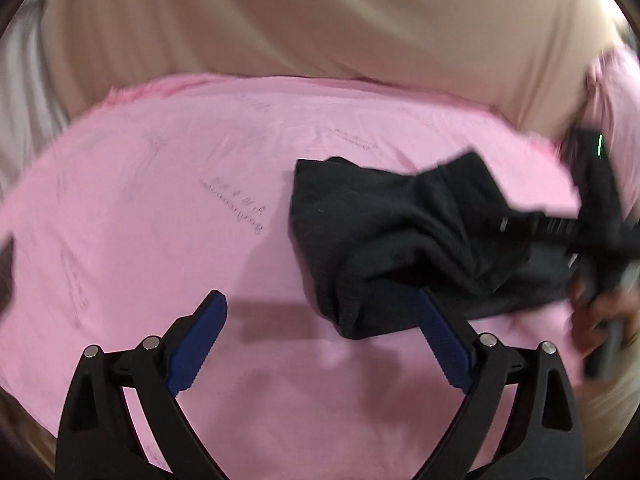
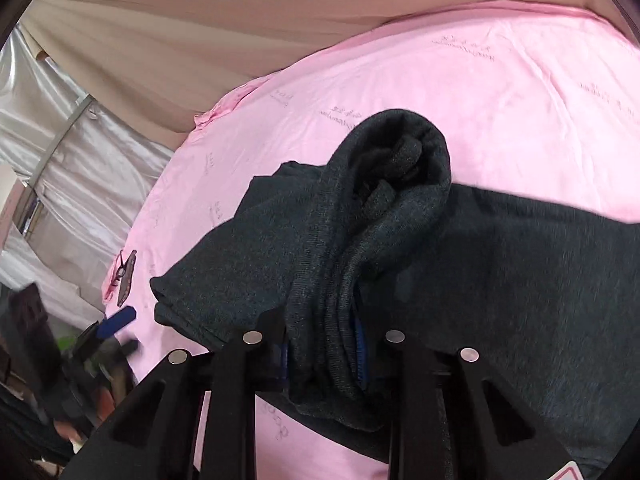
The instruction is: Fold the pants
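Note:
The dark charcoal pants (image 1: 404,240) lie bunched on a pink sheet (image 1: 160,220). My left gripper (image 1: 320,320) is open and empty, just left of the pants' near edge, its right blue pad (image 1: 440,344) touching the cloth. My right gripper (image 2: 322,354) is shut on a thick bunched fold of the pants (image 2: 360,248), with the blue pads mostly hidden by fabric. In the left wrist view the right gripper (image 1: 532,222) comes in from the right, blurred, gripping the pants.
The pink sheet (image 2: 500,92) has faint printed writing. Beige fabric (image 1: 320,20) lies beyond it. Silvery curtain material (image 2: 60,160) hangs at the left. A small dark clip (image 2: 126,280) sits at the sheet's left edge.

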`<state>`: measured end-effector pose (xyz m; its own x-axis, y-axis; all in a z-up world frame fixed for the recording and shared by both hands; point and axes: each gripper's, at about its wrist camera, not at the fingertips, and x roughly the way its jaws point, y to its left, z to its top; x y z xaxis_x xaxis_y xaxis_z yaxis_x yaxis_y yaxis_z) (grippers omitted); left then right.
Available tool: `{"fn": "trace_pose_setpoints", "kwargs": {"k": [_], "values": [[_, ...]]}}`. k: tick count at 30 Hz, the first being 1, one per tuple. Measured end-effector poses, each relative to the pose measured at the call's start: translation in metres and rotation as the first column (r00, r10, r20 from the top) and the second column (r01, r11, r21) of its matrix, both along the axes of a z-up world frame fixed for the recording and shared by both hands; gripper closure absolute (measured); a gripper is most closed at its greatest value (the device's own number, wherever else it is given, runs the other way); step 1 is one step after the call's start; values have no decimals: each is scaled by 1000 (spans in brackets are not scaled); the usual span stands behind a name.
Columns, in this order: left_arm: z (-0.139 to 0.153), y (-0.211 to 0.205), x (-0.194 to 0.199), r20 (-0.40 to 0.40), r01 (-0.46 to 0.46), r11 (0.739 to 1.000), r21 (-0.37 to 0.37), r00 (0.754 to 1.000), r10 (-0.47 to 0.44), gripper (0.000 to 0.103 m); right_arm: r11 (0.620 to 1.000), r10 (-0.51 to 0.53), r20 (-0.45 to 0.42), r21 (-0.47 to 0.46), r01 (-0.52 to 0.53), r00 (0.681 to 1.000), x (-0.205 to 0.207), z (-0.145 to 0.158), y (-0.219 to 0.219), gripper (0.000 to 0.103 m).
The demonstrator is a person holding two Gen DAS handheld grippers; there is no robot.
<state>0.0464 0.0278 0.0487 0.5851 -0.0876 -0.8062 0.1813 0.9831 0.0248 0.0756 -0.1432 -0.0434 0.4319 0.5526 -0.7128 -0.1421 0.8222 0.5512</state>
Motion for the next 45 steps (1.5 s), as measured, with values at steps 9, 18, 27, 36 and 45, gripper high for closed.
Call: {"fn": "trace_pose_setpoints", "kwargs": {"k": [9, 18, 27, 36, 45], "values": [[-43, 17, 39, -114, -75, 993, -88, 991, 65, 87, 999, -1, -27, 43, 2, 1000, 1, -5, -4, 85], [11, -13, 10, -28, 155, 983, -100, 987, -158, 85, 993, -112, 276, 78, 94, 955, -68, 91, -75, 87], [-34, -62, 5, -138, 212, 977, 14, 968, -208, 80, 964, -259, -1, 59, 258, 966, -85, -34, -125, 86], [16, -38, -24, -56, 222, 972, -80, 972, -227, 23, 976, -209, 14, 68, 208, 978, -83, -34, -110, 59], [40, -12, 3, -37, 46, 993, -105, 998, -50, 22, 966, -187, 169, -147, 212, 968, -97, 17, -144, 76]]}}
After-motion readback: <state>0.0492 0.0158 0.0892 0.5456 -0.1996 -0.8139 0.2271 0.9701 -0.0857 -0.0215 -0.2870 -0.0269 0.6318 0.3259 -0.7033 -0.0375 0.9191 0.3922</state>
